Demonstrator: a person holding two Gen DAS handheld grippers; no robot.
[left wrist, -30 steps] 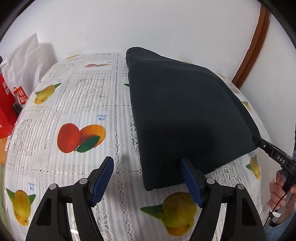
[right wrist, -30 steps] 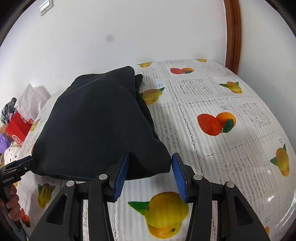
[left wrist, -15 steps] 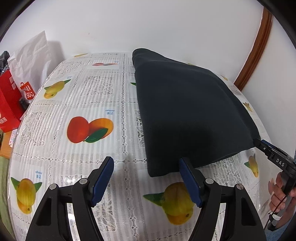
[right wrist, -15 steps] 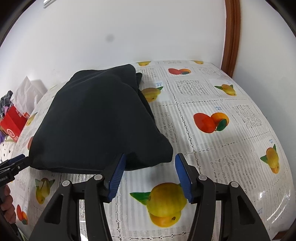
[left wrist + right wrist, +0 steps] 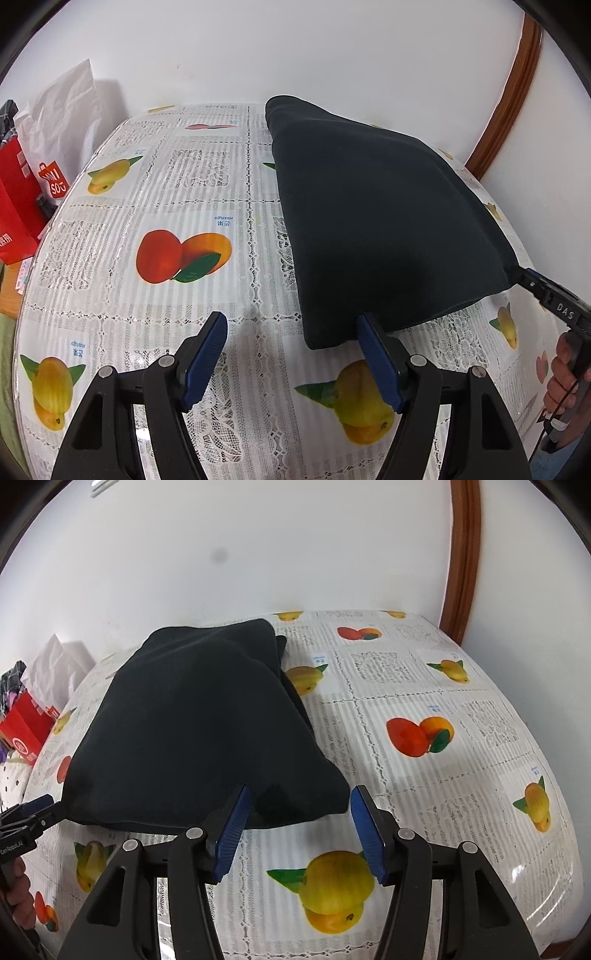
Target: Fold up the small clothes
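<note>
Both pairs of jaws stand apart at the near edge of the folded dark garment (image 5: 388, 229), which lies on the fruit-print tablecloth (image 5: 155, 192) towards the wall; left gripper (image 5: 291, 354) gapes wide at the garment's near left corner, its right pad just beside the hem, its left pad over bare cloth, holding nothing; right gripper (image 5: 299, 827) brackets the garment's near right corner, jaws moderately apart, pads clear of the fabric, nothing pinched. Step in hand, as judged: releasing the finished fold and drawing clear. To do it well, lift both grippers away from the garment without snagging the corners; keep the pads wide until past the hem; check that the top layer's edges sit square over the layer beneath, which peeks out along the garment's right side.
</note>
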